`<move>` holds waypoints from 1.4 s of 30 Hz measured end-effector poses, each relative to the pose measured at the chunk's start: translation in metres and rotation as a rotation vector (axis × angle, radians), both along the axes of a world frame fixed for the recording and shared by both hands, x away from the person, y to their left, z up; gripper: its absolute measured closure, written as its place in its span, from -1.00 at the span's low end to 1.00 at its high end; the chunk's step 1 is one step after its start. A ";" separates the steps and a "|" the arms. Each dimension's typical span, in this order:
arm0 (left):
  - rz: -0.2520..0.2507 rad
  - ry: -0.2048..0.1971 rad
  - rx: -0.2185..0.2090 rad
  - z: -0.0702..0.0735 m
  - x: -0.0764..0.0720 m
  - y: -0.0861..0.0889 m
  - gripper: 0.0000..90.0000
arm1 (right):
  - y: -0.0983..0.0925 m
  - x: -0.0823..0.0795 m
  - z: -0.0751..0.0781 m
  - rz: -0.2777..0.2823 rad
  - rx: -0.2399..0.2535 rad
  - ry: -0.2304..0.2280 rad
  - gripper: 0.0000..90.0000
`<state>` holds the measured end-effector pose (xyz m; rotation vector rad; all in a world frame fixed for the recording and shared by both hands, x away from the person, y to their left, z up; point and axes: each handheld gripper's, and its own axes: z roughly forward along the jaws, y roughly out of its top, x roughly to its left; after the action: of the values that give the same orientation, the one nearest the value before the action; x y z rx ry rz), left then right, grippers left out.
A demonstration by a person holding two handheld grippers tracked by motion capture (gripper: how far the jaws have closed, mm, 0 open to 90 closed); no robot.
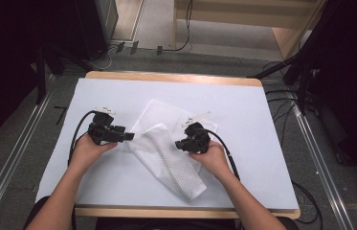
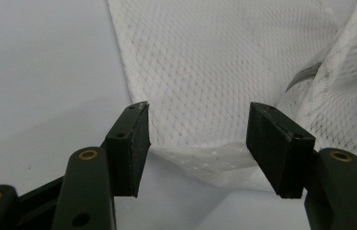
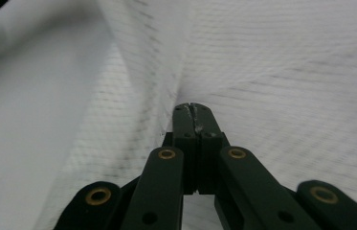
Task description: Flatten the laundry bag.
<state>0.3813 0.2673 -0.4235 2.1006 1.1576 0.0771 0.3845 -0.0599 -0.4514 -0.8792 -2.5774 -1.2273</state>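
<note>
**Mesh bag on the white table**

White sheeting covers the table [image 1: 243, 110], wood showing at its edges, grey floor and cables around it. I see a white mesh laundry bag [image 1: 166, 153] lying crumpled mid-table, one part folded over the rest; I cannot tell whether anything is in it, and I read no label or writing.

My left gripper [image 1: 129, 136] sits at the bag's left edge, jaws wide, a fold of mesh lying between the pads untouched. My right gripper [image 1: 178, 144] is closed tight, its tips pressed into the mesh at the bag's right side.
</note>
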 end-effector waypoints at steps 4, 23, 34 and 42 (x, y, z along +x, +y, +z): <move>0.016 -0.010 -0.007 0.003 0.000 0.006 -0.08 | 0.010 -0.014 0.011 0.061 0.027 -0.017 1.00; 0.002 -0.011 -0.021 0.008 0.006 0.002 0.15 | 0.041 -0.048 0.012 0.172 0.005 -0.039 1.00; -0.164 0.005 -0.042 0.020 0.002 -0.035 1.00 | 0.048 -0.058 0.015 0.194 0.008 -0.047 1.00; -0.261 0.051 0.000 0.009 -0.008 -0.043 1.00 | 0.045 -0.060 0.023 0.188 0.019 -0.062 1.00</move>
<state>0.3737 0.2244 -0.4145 2.2458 0.9029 -0.0992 0.3248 -0.0151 -0.4281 -0.5874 -2.6209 -1.2408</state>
